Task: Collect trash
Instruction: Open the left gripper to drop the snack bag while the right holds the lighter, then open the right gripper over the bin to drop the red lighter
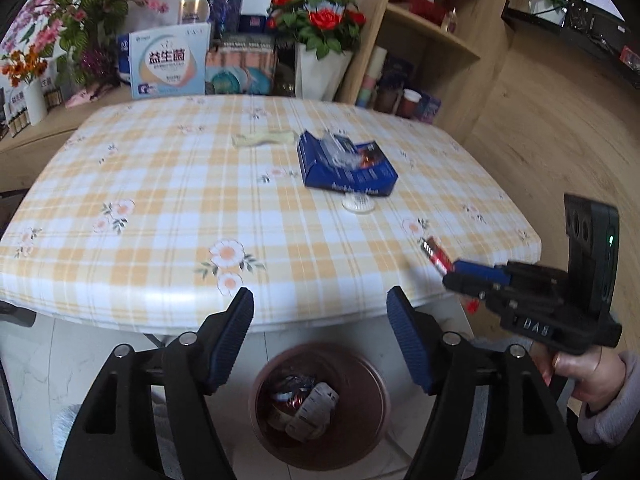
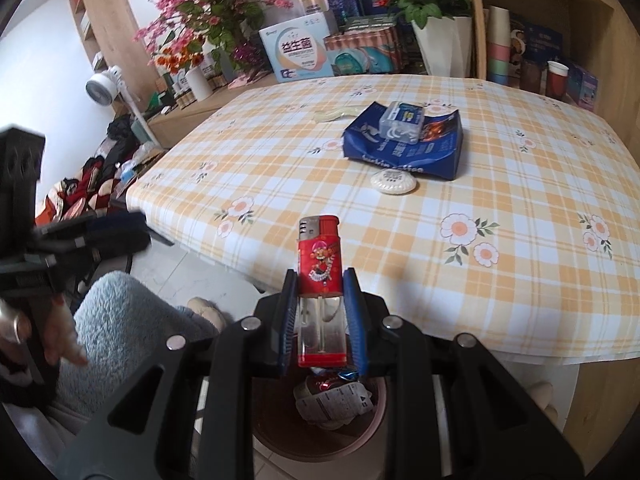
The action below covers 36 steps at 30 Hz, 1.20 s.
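My right gripper is shut on a red lighter, held upright over the near table edge, above a brown trash bin. The same lighter and right gripper show at the right of the left wrist view. My left gripper is open and empty, hovering over the bin, which holds crumpled wrappers. On the checked tablecloth lie a blue paper bag with a clear plastic box on it, a white round lid and a pale yellow wrapper.
Boxes, flower pots and a white vase stand behind the table along a low shelf. A wooden bookcase rises at the far right. A person's hand and fuzzy sleeve hold the right gripper. Clothes lie on the floor to the left.
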Available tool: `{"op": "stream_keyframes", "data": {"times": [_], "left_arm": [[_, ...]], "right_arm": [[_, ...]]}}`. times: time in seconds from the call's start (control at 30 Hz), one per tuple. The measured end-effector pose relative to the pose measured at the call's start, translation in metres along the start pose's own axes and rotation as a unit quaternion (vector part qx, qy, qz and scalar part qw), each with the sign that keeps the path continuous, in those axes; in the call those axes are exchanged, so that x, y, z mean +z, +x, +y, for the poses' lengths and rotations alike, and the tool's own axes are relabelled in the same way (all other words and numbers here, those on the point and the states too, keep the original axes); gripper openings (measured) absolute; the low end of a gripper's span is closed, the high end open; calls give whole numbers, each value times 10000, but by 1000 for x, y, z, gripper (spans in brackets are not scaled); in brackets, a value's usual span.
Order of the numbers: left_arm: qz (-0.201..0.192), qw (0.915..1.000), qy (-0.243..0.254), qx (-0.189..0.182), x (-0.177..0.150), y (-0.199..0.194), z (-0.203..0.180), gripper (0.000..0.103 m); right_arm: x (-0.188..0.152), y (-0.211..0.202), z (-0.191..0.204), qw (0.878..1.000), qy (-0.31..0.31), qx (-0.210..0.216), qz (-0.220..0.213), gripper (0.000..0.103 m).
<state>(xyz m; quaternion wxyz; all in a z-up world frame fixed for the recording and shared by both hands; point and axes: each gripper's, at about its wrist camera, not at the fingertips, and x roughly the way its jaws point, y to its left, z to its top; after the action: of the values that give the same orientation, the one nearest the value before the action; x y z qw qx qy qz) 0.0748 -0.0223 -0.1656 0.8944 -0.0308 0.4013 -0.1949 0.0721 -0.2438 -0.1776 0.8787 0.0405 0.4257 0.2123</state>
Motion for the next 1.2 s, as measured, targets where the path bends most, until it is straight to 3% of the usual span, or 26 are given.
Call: {"op": "stream_keyframes", "data": {"times": [0.23,0.57,0.63,0.67,0.7,0.8,0.9,1.2], "left_arm": [[-223,9996,-112,150,3,-12,10,73],[-191,9988,-218,402,-1,-13,21,77],[-204,9986,-189,455,-2,-14,21,77],[-219,9984,-171,484,-2,-14,22,77],[-236,9983,-155,503,-2,-14,22,77],[-301,9980,-144,529,-2,-15,22,77],[-314,9979,-161,538,-2,-15,23,77],[-312,9978,-156,561,-3,-14,26,77]], "right_arm": [[-15,14,10,9989,-108,142,440,26],[-28,30,21,9963,-164,216,811,27],[-27,31,21,9963,-166,190,819,42],[-27,29,22,9971,-159,112,738,67],[-26,26,22,9979,-150,36,630,85],[-20,19,20,9991,-124,-30,395,92],[-13,13,17,9991,-120,-367,163,97],[-2,2,-1,9953,8,-951,-164,97]]}}
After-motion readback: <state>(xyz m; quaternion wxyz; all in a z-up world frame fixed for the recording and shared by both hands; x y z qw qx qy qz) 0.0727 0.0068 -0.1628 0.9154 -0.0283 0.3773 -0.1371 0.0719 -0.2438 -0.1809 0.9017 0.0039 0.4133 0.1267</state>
